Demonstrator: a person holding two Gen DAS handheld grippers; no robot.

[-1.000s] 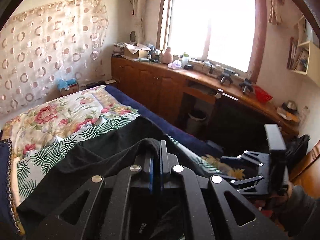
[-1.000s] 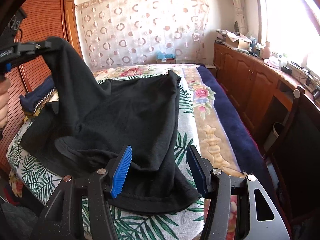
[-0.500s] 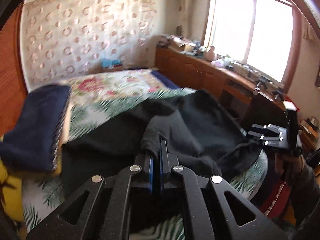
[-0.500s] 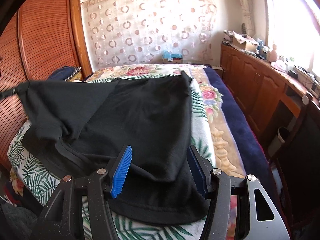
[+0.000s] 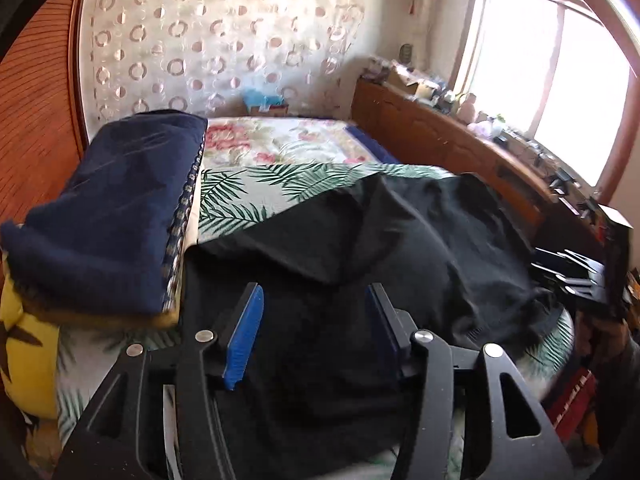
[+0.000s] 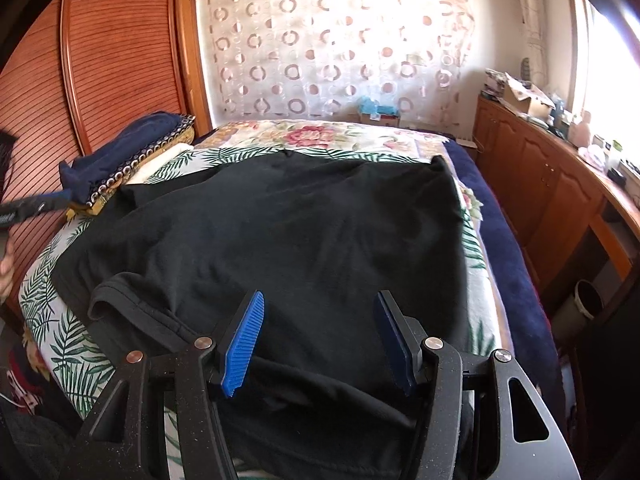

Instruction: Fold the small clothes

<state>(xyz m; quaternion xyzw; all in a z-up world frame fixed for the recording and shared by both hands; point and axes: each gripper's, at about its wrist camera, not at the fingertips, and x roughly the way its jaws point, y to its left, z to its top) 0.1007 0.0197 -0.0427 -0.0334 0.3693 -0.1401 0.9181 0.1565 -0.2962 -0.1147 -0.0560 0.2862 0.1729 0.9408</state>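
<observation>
A black T-shirt (image 6: 304, 232) lies spread over the bed's palm-leaf sheet (image 6: 68, 344), its collar (image 6: 132, 312) toward the near left. My right gripper (image 6: 318, 340) hovers open above the shirt's near edge, nothing between its blue pads. In the left wrist view the shirt (image 5: 400, 240) lies rumpled below my left gripper (image 5: 316, 328). Its jaws are opening and nothing is pinched between them. The right gripper (image 5: 580, 276) shows at the right edge of that view.
Folded navy blankets (image 5: 104, 216) are stacked on the bed's left side over a yellow cushion (image 5: 24, 356). A wooden wardrobe (image 6: 100, 64) stands at the left. A long wooden counter (image 6: 560, 184) under the window runs along the right. A bin (image 6: 580, 308) sits by it.
My left gripper carried a part of the shirt across, lowered it and opened, so the cloth now lies flat on the bed. The right gripper stayed open and shifted slightly.
</observation>
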